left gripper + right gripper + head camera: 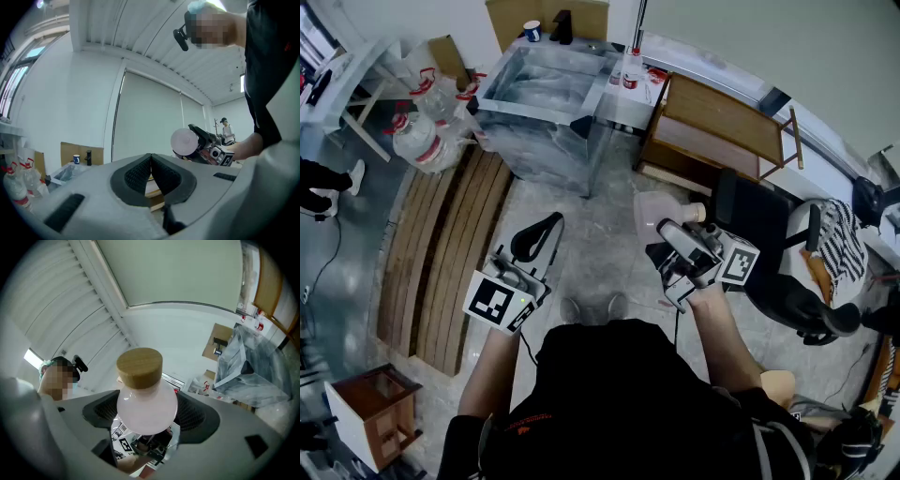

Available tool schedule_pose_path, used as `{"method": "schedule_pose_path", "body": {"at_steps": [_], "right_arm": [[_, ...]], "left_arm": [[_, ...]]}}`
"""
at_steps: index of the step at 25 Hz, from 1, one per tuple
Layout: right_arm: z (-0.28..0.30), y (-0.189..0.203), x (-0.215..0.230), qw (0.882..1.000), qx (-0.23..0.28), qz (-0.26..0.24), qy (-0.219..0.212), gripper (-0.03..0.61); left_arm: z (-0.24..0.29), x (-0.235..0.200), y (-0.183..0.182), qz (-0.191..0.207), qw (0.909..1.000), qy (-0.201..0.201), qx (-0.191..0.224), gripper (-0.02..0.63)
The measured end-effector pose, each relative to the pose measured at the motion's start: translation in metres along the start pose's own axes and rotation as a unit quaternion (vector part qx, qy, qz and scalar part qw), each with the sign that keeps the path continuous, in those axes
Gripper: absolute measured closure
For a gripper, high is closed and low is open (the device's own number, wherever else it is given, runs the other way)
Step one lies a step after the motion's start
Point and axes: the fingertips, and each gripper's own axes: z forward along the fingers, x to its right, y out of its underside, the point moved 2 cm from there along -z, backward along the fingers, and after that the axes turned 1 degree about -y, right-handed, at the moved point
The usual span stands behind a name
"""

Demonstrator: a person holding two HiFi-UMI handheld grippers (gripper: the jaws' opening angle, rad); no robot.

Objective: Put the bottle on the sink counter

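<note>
- The right gripper (675, 239) is clamping the bottle (145, 399); its jaws are standing wide and are pressing on the two sides of the round pale pink body, below the wooden cap (139, 363).
- The left gripper (151, 174) is holding nothing, and its pads are lying together.
- The bottle is hanging in the air in front of the person, above the floor. It is not sitting upright: in the head view its base is pointing to the left and its cap to the right.
- The sink counter (621, 111) is lying far ahead and a little left of the bottle, well apart from it, just right of the sink (534, 111).
- The right gripper is therefore the nearer one, and it is probably needing to travel far-left and turn the base down before setting the bottle there.
</note>
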Motion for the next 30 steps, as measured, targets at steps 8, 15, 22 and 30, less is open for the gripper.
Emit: {"method": "schedule_pose_path", "body": {"at_steps": [8,15,22,30], "right_arm": [[0.0,-0.004,0.002,1.0,-0.004,0.002,0.001,0.201],[0.0,-0.003,0.01,1.0,-0.008,0.014,0.003,0.201],[-0.003,-0.01,0.014,1.0,-0.011,0.007,0.012,0.201],[-0.02,-0.013,0.021,1.0,-0.01,0.02,0.019,0.201]], "left_arm": [[0.005,0.001,0.0,0.001,1.0,0.001,-0.001,0.595],[0.009,-0.001,0.002,-0.001,1.0,-0.002,-0.003,0.595],[0.013,0.001,0.004,-0.003,1.0,-0.007,-0.005,0.595],[0.02,0.011,0.009,-0.003,0.9999,-0.016,-0.007,0.595]]}}
